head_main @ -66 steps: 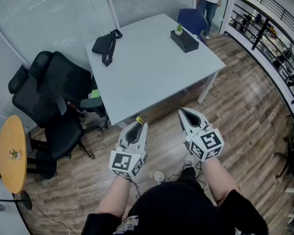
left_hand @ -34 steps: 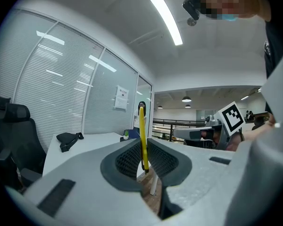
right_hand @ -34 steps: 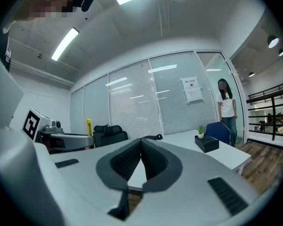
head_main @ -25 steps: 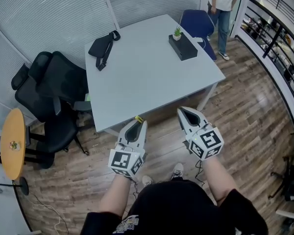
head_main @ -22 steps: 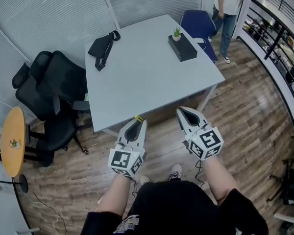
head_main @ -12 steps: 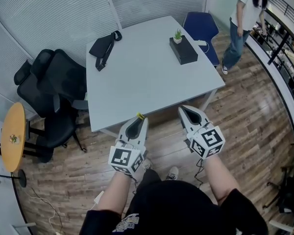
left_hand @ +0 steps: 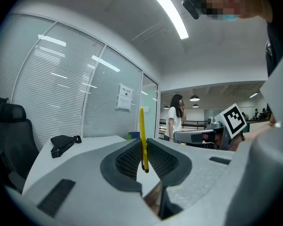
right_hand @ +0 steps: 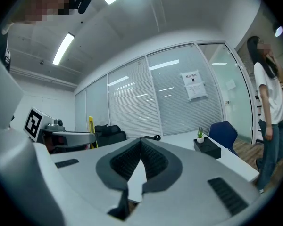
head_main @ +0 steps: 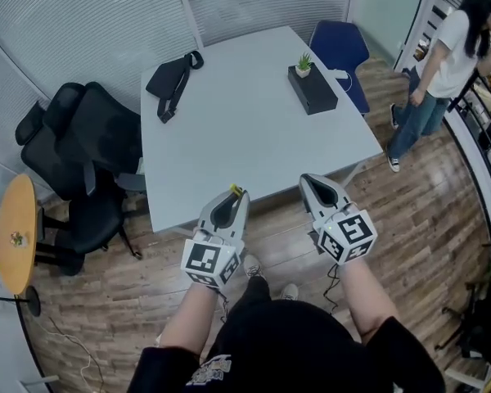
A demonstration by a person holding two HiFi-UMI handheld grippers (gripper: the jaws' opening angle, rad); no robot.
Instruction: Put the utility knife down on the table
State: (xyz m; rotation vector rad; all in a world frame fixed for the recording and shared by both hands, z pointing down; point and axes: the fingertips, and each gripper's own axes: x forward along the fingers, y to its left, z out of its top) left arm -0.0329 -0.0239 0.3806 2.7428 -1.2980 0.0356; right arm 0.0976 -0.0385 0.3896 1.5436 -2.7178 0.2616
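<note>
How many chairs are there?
3. A black chair stands at the table's left side, a second black chair left of that, a blue chair at the far corner. Others may be hidden.

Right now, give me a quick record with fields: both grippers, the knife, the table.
left gripper: shut on yellow utility knife, upright between fingers
right gripper: shut, empty
knife placement: not yet on table
table: holds black bag, black box, small plant
bystander: person standing right of table
</note>
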